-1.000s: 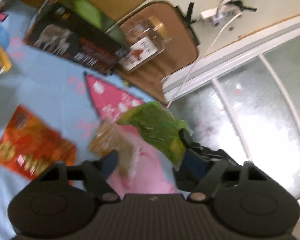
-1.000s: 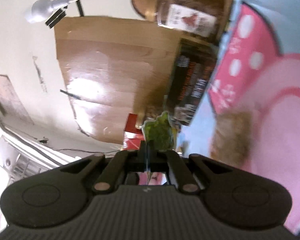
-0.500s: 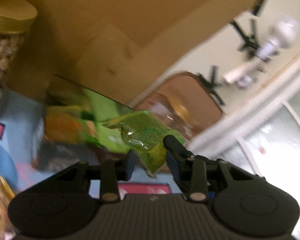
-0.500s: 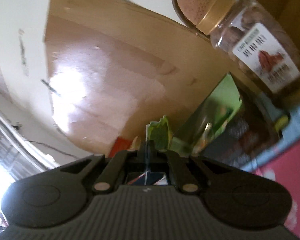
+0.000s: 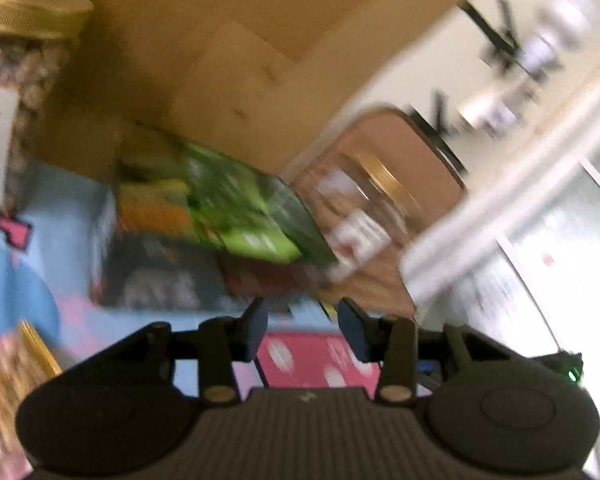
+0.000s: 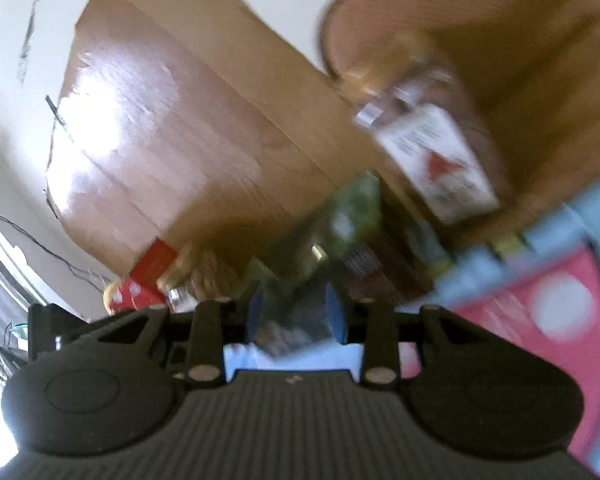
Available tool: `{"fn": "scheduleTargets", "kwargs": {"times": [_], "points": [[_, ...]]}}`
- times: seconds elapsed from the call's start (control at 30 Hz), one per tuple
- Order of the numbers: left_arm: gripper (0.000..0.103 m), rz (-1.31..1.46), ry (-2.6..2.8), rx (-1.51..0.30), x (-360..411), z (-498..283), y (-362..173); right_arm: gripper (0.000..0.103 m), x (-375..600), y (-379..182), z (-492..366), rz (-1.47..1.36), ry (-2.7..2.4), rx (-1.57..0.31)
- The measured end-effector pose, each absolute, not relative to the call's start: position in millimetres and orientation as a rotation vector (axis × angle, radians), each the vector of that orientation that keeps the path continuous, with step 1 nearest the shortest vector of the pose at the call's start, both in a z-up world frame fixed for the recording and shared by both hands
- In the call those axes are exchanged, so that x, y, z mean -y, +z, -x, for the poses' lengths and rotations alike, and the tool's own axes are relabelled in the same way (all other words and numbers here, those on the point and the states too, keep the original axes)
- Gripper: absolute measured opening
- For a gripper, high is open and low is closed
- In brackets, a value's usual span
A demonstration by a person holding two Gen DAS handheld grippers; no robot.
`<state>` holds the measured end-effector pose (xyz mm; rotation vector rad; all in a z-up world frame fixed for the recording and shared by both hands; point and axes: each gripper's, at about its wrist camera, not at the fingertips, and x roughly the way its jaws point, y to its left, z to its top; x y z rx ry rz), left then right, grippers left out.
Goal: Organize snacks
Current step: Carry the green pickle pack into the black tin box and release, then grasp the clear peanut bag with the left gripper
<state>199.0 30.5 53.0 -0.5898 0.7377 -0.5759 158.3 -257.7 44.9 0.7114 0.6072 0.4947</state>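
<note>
A green snack bag [image 5: 236, 216] lies on top of a dark box [image 5: 160, 272] against the cardboard wall, blurred by motion. My left gripper [image 5: 302, 328] is open and empty, just in front of and below the bag. My right gripper [image 6: 294, 312] is open and empty too. In the right wrist view the green bag [image 6: 354, 212] shows as a blur on the dark box, ahead of the fingers. A nut jar with a gold lid [image 5: 364, 216] lies on its side beside the bag. It also shows in the right wrist view [image 6: 428, 156].
A second nut jar [image 5: 16, 80] stands at the left. A cardboard panel [image 6: 188, 132] rises behind the snacks. The blue and pink mat [image 5: 312, 356] lies below. A red box [image 6: 150, 276] sits far left. A glazed door [image 5: 540, 272] is at right.
Both grippers have let go of the green bag, opened and drawn back. The bag now rests on the dark box.
</note>
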Motion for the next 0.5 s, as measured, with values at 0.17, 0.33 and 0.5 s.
{"fn": "scheduleTargets", "kwargs": {"times": [0.17, 0.33, 0.5], "points": [[0.040, 0.568, -0.665, -0.845, -2, -173, 23, 0.038, 294, 24, -94, -0.735, 0.362, -0.674], [0.040, 0.545, -0.668, -0.904, 10, -161, 3, 0.038, 317, -2, -47, -0.817, 0.298, -0.714], [0.041, 0.546, -0.658, -0.935, 8, -155, -7, 0.036, 310, -6, -43, -0.794, 0.311, -0.726]]}}
